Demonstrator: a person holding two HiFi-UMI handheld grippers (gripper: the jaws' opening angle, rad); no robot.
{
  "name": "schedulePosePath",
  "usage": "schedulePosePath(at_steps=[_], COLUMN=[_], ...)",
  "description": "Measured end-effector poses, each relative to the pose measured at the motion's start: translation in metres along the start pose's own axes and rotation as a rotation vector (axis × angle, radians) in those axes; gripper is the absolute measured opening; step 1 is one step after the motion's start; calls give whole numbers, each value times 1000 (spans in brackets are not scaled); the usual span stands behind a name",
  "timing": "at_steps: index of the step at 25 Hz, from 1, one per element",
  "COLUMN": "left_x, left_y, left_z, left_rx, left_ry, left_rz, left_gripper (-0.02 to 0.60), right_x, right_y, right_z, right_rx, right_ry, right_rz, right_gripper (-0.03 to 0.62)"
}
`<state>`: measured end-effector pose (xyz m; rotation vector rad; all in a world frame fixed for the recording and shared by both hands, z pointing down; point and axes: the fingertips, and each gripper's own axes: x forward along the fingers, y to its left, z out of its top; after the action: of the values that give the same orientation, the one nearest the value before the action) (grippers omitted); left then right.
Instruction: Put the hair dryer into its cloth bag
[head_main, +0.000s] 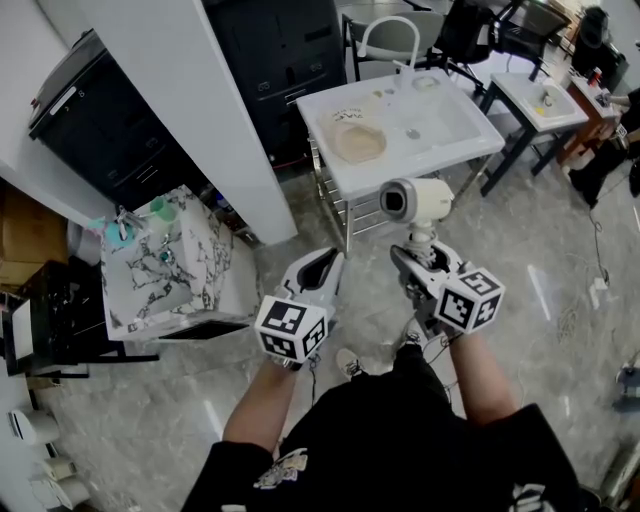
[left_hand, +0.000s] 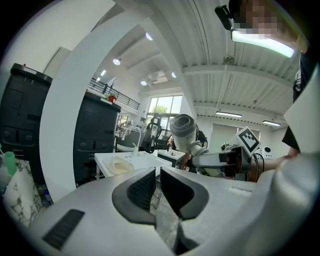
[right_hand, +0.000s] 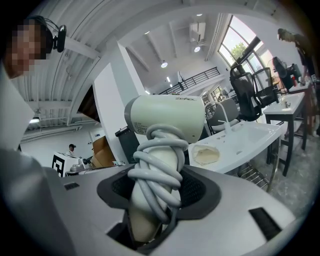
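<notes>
Right gripper (right_hand: 160, 189): jaws clamped on the handle of the hair dryer (right_hand: 167, 120), pads pressing both sides. Grey cord (right_hand: 156, 167) is coiled round the handle, and some loops sit inside the grip.

Dryer's long axis: handle upright out of the jaws, barrel crosswise on top. In the head view the barrel's dark open end faces the person's left, toward the other gripper.

Left gripper (left_hand: 156, 186): jaws together with only a sliver of gap, nothing between them.

Key relation: the cloth bag (head_main: 358, 141), a crumpled beige heap, lies on the white desk (head_main: 455, 130), ahead of both grippers and well apart from them. In the head view it sits slightly left of the dryer, about between the lines of the two grippers. Neither hand is clearly nearer, though the empty left is the one free to take it. Which way the bag's mouth faces cannot be told from here.

Pose: both forearms reach forward from the body. The grippers are side by side, close but not touching, noses nearly level and dipped a little. The person stands on the tiled floor short of the desk.

Judgement: the dryer is secured and the bag untouched. The next move likely needs a reach forward to the desk, the left jaws opening for the cloth.
</notes>
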<state>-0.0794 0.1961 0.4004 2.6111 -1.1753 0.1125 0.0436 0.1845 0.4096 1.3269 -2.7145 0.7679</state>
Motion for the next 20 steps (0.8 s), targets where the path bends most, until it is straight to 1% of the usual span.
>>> schedulePosePath(at_steps=[6,12,20], left_x=[-3,2,20], left_y=[7,15,21], left_z=[0,-1,7], left_rx=[-6,-7,-3], left_ry=[-1,5,12], left_rz=[2,8,19], left_gripper=[51,108,139], right_x=[3,10,22], right_y=[1,-2,-19], right_z=[4,10,27], right_rx=[8,4,1], right_ry=[-1,-1,5], right_rz=[-10,-11,0], right_gripper=[221,221,221])
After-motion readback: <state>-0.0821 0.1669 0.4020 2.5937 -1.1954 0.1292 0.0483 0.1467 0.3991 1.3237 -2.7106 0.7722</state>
